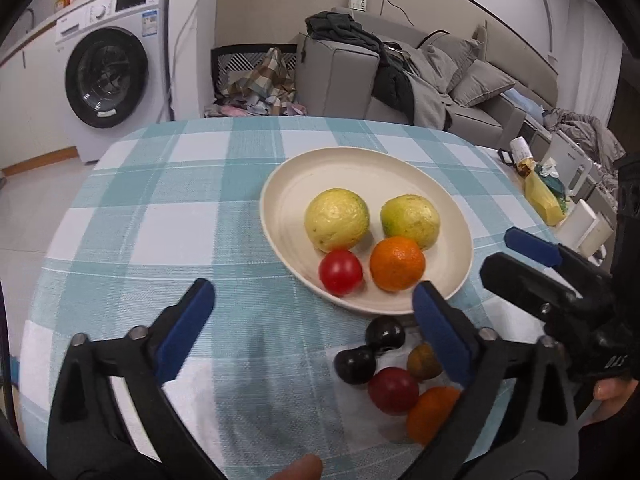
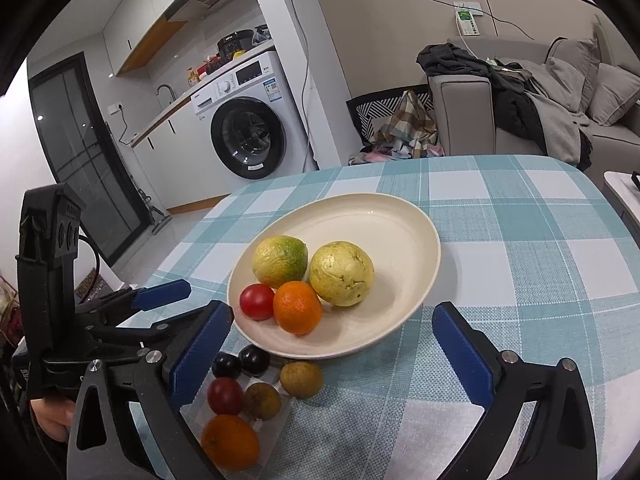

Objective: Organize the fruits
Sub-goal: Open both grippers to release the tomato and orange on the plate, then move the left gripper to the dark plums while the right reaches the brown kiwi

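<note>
Plates: 1 — cream plate (image 2: 416,236) on the worktop (image 2: 540,264)
Yellow-green fruits: 2 — one (image 2: 342,273), another (image 2: 280,261), both on the plate
Oranges: 2 — 1 on the plate (image 2: 297,307), 1 off it (image 2: 230,442)
Red fruits: 2 — 1 on the plate (image 2: 257,301), 1 off it (image 2: 225,396)
Dark round fruits: 2 (image 2: 226,365) (image 2: 254,360)
Brownish fruits: 2 (image 2: 301,379) (image 2: 262,401)
Hand-held grippers: 2 — left (image 1: 314,312), right (image 2: 334,332)

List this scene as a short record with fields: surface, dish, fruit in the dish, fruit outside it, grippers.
surface: table with checked cloth
dish: cream plate
fruit in the dish: two yellow-green fruits, one orange, one tomato
fruit outside it: loose pile beside the plate's near rim, six pieces
grippers: left gripper open, empty; right gripper open, empty
</note>
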{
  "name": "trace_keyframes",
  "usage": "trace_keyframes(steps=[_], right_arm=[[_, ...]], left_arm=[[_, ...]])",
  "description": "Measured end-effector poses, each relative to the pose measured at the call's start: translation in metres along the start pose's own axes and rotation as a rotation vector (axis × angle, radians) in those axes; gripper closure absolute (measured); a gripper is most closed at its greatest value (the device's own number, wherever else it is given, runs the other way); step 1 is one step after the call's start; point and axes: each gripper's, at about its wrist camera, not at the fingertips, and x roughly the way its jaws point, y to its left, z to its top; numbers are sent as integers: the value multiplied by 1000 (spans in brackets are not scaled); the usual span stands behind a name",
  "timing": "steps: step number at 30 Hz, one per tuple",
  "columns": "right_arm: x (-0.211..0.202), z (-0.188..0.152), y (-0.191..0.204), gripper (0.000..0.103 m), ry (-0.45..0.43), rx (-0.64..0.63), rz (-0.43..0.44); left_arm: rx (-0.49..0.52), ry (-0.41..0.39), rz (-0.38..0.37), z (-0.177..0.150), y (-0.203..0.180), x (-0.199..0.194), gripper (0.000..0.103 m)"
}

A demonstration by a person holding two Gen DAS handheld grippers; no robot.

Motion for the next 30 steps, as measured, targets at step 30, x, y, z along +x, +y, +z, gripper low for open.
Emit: trace_keyframes(steps=[30], right_arm=[[2,-20,6,0,167,-116,6]], left_arm=[[42,-14,-14,-23,3,-17,1]])
